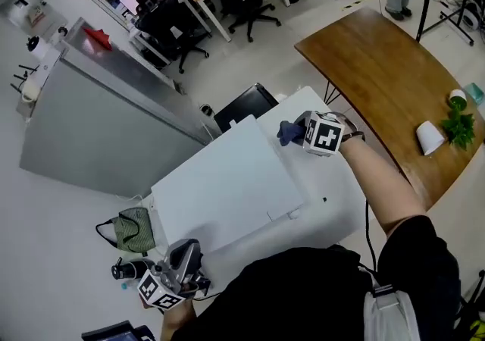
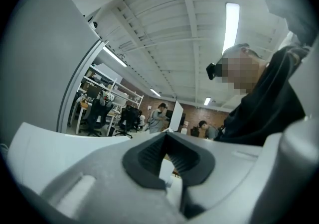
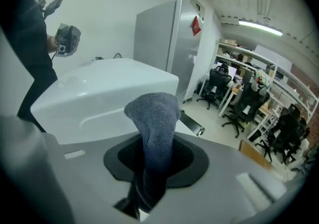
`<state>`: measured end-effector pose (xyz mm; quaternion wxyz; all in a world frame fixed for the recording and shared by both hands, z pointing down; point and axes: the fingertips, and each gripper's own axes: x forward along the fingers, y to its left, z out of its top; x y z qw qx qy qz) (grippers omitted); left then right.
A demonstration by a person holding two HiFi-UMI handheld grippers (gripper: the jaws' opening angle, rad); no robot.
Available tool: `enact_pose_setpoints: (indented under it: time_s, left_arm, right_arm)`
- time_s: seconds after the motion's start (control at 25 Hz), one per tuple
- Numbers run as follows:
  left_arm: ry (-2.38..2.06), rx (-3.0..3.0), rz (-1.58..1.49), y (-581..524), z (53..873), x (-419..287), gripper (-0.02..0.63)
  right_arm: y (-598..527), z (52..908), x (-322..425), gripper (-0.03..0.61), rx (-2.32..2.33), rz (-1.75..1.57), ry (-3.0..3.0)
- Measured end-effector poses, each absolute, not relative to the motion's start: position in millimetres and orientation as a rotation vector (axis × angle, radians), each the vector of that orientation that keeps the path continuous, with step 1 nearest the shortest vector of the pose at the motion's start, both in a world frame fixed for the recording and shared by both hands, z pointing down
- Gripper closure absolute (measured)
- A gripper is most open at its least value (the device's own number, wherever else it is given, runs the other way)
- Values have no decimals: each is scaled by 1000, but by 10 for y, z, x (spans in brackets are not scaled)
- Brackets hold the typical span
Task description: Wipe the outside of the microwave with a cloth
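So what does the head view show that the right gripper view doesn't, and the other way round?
Only the head view shows the wooden table with a white cup and a small plant, and the green bag at lower left. Only the right gripper view shows the right tool shut on the blue cloth up close, plus a ceiling light. Both show the white microwave, the cloth, the left tool and the grey cabinet.

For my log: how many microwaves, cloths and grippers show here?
White box-shaped microwave: 1
Dark blue terry cloth: 1
Handheld two-jaw grippers: 2 (left gripper, right gripper)
Total: 4
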<state>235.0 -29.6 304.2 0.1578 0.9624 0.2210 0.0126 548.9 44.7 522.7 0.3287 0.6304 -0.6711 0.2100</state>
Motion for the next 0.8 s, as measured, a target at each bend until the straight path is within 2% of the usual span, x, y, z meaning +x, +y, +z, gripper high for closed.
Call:
enact_pose_setpoints:
  time_s: [0.28, 0.52, 0.8]
  left_arm:
    - [546, 2779, 185, -161, 3165, 2615, 611]
    - [500, 2832, 180, -197, 2969, 2802, 611]
    - [465, 2837, 180, -254, 2927, 2905, 611]
  right_arm:
    - [-196, 5310, 5612, 486, 1470, 412, -1794]
    - [-404, 5142, 5666, 486, 1367, 287, -1783]
    - [-506, 5952, 5563, 486, 1119, 317, -1717]
